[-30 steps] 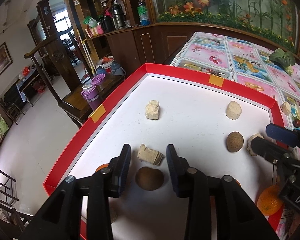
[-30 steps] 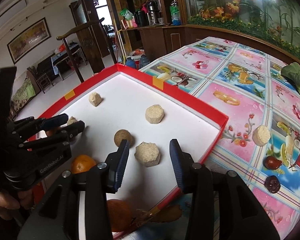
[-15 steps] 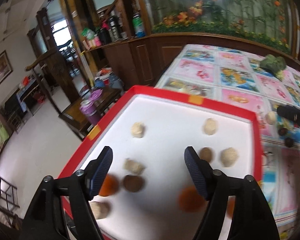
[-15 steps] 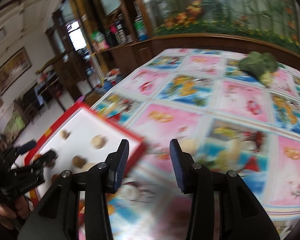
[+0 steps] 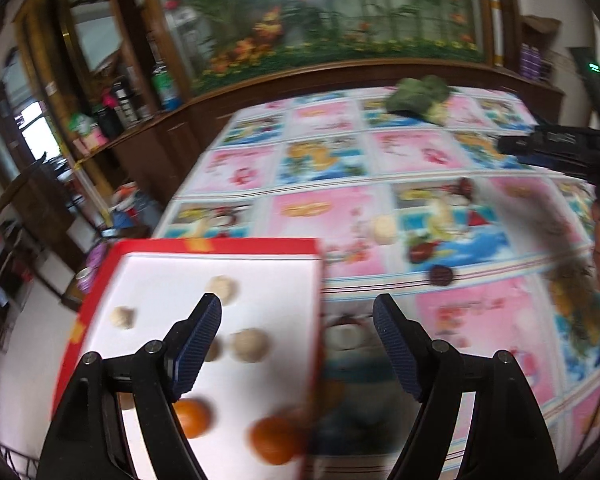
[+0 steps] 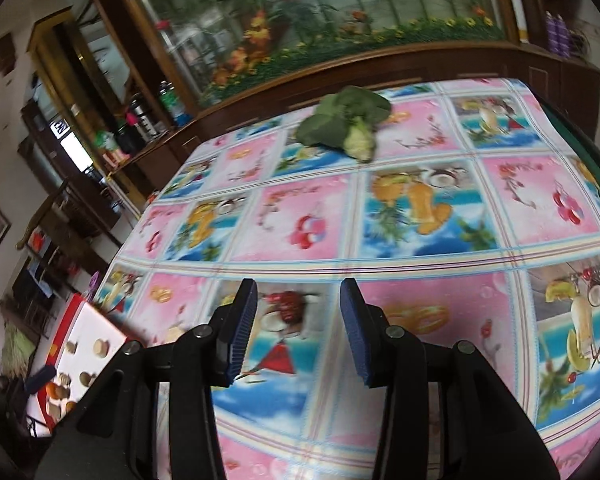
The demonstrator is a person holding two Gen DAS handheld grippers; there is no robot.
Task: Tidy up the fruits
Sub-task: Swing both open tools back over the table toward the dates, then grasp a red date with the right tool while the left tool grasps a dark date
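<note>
Nearest in the left wrist view, the left tongs (image 5: 296, 350) stand wide apart with nothing between their ribbed blue pads, black plastic arms running back to the camera. Below them lies the red-rimmed tray (image 5: 220, 245) with its smooth white floor. Two round oranges (image 5: 192, 418) sit blurred at its near edge, and beyond them pale, rough-sided lumps (image 5: 250, 345) and one more (image 5: 223, 287) rest apart on the white. Past the tray's right rim, on the glossy tablecloth (image 5: 319, 216) of pink and blue fruit squares covering the desk, lie a cream round piece (image 5: 384, 229) and two small dark fruits (image 5: 439, 274), well apart from the tray. Far off, a leafy green vegetable (image 5: 417, 94) lies near the desk's far edge. The right tongs (image 5: 511, 146) show at the right, blurred.

In the right wrist view, the right tongs (image 6: 298, 330) are partly open and empty, hovering over the printed cloth; the tray (image 6: 74, 312) sits small at the far left.

A second ago the left tongs were narrower, low over a brown fruit in the tray, and the right tongs framed a pale octagonal piece there. Now both have swung rightward over the cloth, the left opened wider, and the tray has slid to the left of each view.
</note>
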